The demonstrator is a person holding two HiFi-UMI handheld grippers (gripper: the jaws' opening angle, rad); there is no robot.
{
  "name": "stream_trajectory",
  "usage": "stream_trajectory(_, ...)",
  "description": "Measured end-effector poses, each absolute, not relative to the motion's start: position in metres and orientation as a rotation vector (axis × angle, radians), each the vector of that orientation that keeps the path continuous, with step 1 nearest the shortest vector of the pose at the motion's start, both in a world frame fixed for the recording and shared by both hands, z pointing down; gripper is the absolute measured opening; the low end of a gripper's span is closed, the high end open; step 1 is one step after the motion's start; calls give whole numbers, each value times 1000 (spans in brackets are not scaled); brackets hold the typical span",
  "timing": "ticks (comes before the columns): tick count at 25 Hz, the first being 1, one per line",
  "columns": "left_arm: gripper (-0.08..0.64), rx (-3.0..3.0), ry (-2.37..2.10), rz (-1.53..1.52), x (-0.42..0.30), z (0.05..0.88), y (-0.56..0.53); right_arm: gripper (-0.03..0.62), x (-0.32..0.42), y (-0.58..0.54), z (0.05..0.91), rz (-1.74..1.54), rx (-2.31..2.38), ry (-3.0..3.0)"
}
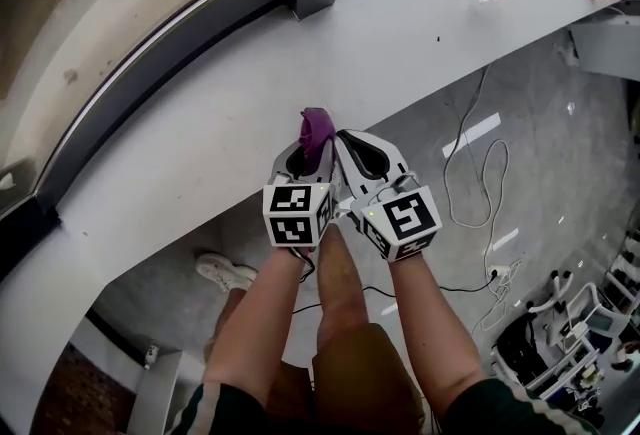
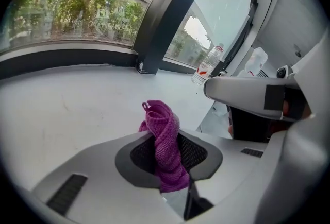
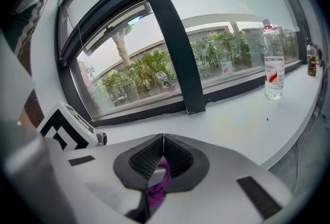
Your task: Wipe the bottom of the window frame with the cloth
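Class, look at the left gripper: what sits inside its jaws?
A purple cloth, bunched up, is pinched between the shut jaws of the left gripper, with its top poking out. The stretch squeezed between the pads is covered.

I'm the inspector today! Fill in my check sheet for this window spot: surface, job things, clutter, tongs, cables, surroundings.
Surface: white sill, curving along the window.
Job's things: purple cloth; dark window frame at the sill's far edge, nothing touching it.
Clutter: clear water bottle standing on the sill; small dark item beyond it.
Tongs: left tongs shut on the cloth; right tongs shut, with a bit of cloth between them.
Cables: white cables loose on the floor below the sill.
Surroundings: green plants outside; a shoe on the grey floor.
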State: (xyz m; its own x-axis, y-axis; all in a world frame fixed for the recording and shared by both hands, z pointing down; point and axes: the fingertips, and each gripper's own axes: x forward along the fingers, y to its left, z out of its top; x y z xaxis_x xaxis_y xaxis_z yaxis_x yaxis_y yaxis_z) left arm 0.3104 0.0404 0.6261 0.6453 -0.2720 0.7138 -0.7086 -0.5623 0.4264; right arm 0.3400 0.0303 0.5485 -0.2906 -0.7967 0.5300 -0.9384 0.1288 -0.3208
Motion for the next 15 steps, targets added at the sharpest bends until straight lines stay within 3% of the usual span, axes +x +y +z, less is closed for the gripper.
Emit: stream_trajectory(15,94,2043,-960,678,210,630,30,15,268,15,552,795,1431,-2252)
